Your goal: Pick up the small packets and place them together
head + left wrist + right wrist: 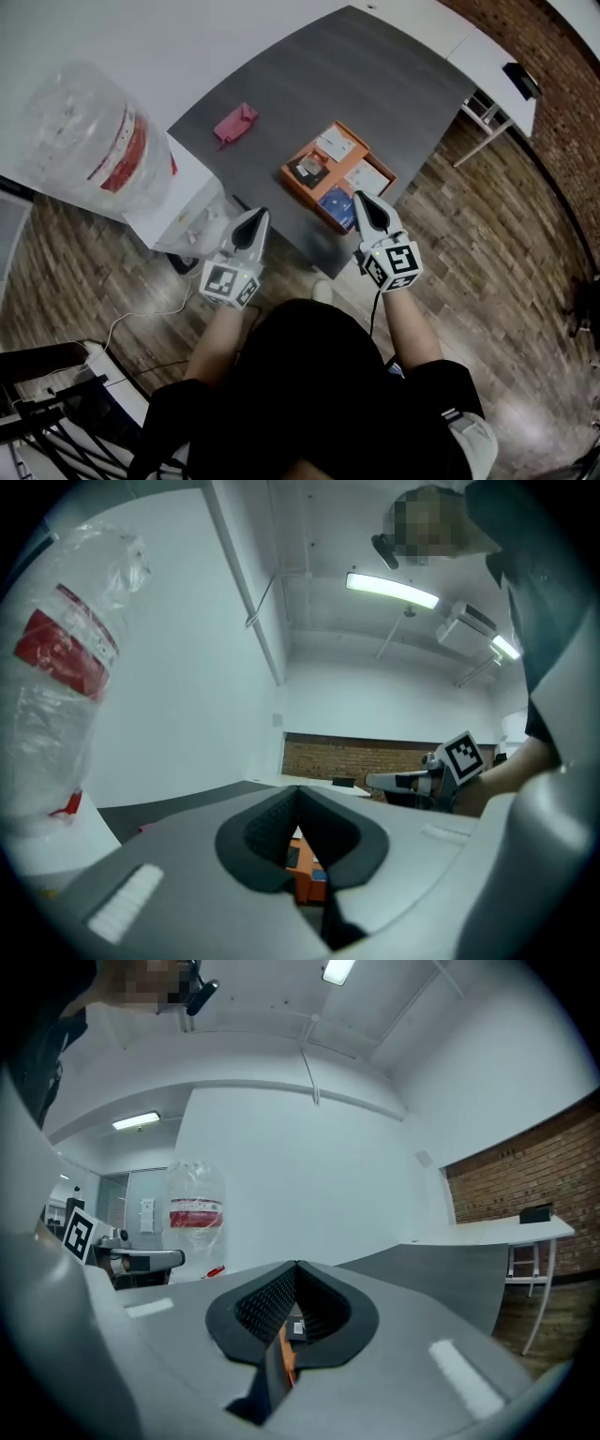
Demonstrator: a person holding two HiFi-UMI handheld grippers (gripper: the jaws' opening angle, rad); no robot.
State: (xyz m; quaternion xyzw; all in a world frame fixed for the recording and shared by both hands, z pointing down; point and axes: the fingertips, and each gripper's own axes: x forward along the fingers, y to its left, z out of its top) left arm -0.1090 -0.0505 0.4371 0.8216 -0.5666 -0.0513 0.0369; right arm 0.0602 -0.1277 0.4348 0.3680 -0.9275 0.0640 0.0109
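An open orange box [349, 167] lies on the dark grey table [375, 84] and holds several small packets: a white one [335, 145], a dark one [307, 171] and a blue one [336, 202]. A pink packet [234, 123] lies alone farther left on the table. My left gripper [257, 217] hovers shut and empty just off the table's near edge, left of the box. My right gripper [366, 199] is shut and empty over the box's near corner. In the left gripper view the gripper's [298, 789] jaws meet, with the orange box [305, 866] showing below them. The right gripper [296, 1265] looks the same.
A big clear plastic bag with a red label [94, 141] sits on a white block [183, 202] at the table's left. White tables [487, 56] and a brick wall [562, 103] stand beyond. The floor is wood, with a cable [141, 319] and a dark stand [47, 403] at the lower left.
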